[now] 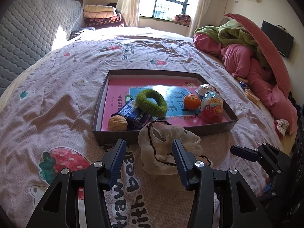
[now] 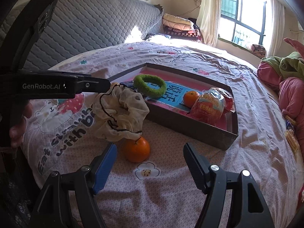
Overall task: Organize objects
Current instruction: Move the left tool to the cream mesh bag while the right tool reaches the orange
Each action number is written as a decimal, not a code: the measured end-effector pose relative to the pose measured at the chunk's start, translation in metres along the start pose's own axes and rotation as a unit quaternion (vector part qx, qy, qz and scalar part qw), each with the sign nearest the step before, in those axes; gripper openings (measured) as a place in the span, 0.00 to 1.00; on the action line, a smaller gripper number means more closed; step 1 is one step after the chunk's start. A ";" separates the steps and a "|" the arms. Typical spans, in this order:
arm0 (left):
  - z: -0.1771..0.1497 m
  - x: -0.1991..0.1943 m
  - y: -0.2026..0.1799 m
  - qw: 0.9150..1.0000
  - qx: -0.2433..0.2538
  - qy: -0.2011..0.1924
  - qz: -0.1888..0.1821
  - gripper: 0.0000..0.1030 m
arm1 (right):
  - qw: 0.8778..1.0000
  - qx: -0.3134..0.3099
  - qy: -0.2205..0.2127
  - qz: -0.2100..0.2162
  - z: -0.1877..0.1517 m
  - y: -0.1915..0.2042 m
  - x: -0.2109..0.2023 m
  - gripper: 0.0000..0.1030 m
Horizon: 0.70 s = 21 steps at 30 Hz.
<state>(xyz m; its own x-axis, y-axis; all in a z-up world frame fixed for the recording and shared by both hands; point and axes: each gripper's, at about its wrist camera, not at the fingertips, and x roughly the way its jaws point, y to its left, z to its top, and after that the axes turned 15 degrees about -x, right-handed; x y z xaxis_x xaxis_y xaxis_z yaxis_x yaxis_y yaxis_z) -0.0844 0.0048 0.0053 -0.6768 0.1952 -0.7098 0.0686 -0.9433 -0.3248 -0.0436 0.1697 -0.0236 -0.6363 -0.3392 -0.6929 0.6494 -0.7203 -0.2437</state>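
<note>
A cream mesh pouch (image 1: 165,148) with a dark drawstring lies crumpled on the bedsheet just in front of the shallow box tray (image 1: 163,134). My left gripper (image 1: 149,161) is open around it: the right finger touches the cloth and the left pad stands apart from it. In the right wrist view the pouch (image 2: 121,112) sits below the left gripper's tip (image 2: 106,86) and leans on a loose orange (image 2: 136,149). My right gripper (image 2: 150,157) is open, and that orange lies just ahead between its fingers. The tray holds a green knitted ring (image 1: 152,102), another orange (image 1: 192,102), a red snack packet (image 1: 211,106), a walnut (image 1: 117,122) and a blue packet (image 1: 134,114).
Pink and green bedding (image 1: 247,60) is heaped along the bed's right side, with small snack packets (image 1: 251,95) and a floral scrunchie (image 1: 281,126) beside it. A grey quilted headboard (image 1: 28,38) stands at the left. A person's hand (image 2: 19,131) holds the left gripper's handle.
</note>
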 end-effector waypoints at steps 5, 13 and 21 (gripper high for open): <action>-0.003 0.015 0.003 1.000 -0.005 0.017 -0.001 0.51 | 1.000 -0.006 0.014 0.001 -0.004 0.004 0.012 0.70; -0.008 0.040 0.008 0.999 -0.010 0.037 0.004 0.50 | 1.000 -0.009 0.024 0.015 -0.001 0.008 0.031 0.70; -0.013 0.053 0.009 0.999 -0.014 0.053 -0.004 0.27 | 0.999 -0.028 0.035 0.021 0.003 0.017 0.044 0.52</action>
<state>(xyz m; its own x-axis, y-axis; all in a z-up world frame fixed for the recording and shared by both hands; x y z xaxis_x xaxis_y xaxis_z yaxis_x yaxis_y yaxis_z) -0.1107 0.0104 -0.0433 -0.5965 0.2315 -0.7685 0.0844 -0.9341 -0.3470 -0.0620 0.1404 -0.0560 -0.5787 -0.3248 -0.7481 0.6987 -0.6707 -0.2492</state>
